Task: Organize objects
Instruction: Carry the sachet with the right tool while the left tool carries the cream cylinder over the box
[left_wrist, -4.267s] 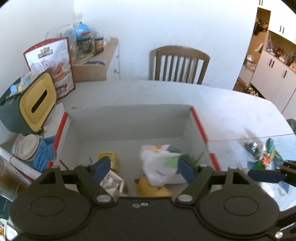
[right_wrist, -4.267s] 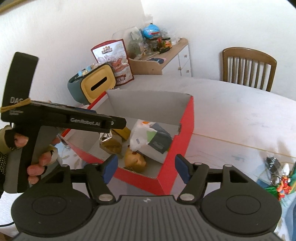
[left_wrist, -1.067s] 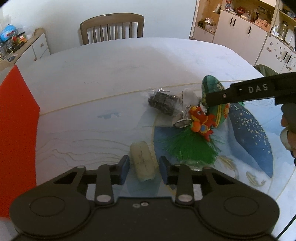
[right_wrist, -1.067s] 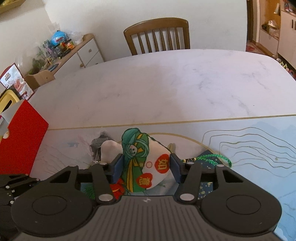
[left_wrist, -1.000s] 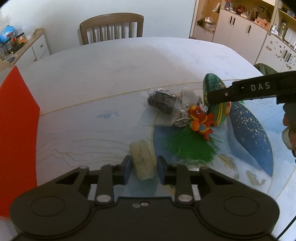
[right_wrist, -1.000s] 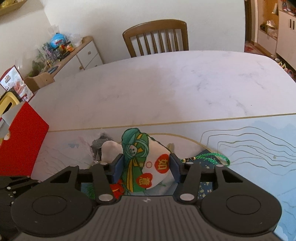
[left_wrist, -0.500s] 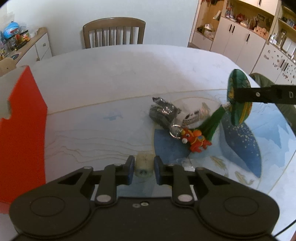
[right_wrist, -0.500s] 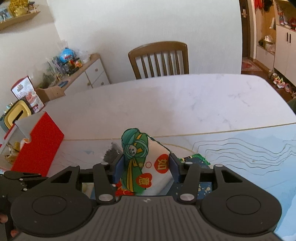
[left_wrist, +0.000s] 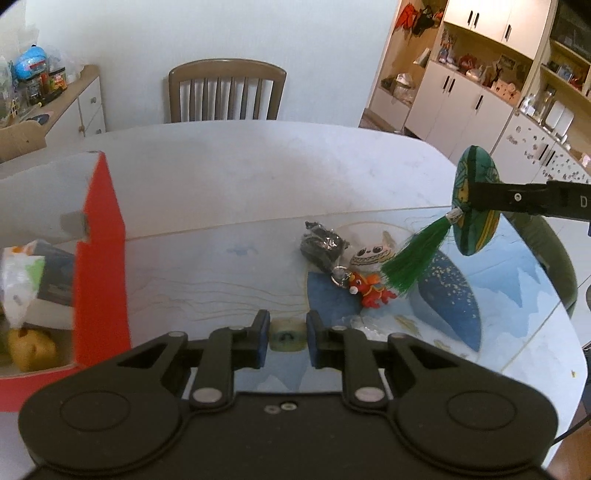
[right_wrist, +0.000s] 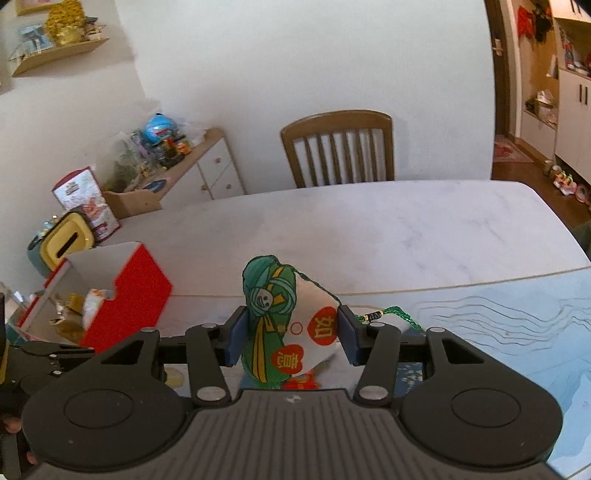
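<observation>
Left claw: blue-padded fingers pressed onto a small pale cream cylindrical object, pinched between them and seen end-on above the tabletop. Whether it touches the surface cannot be told.

Right claw: closed on a green-and-white embroidered fabric sachet with red medallions, one pad on each flank. In the left wrist view the same sachet hangs well clear of the tabletop, held edge-on, its green tassel trailing down and to the left. In the right wrist view a green braided cord runs out from the sachet past the right-hand finger.

Lying on the blue-patterned glossy mat and just beside one another: a dark crinkled plastic packet, a small white cartoon-face charm, and a red-orange rubber figure keychain on a metal ring. The tassel tip hangs over the keychain; contact unclear.

Red-and-white open cardboard box at the left side of the tabletop, well apart from the loose items. Inside: a white plastic-wrapped bundle and a yellow soft toy.

Brown wooden slat-back chair at the far edge of the tabletop.
</observation>
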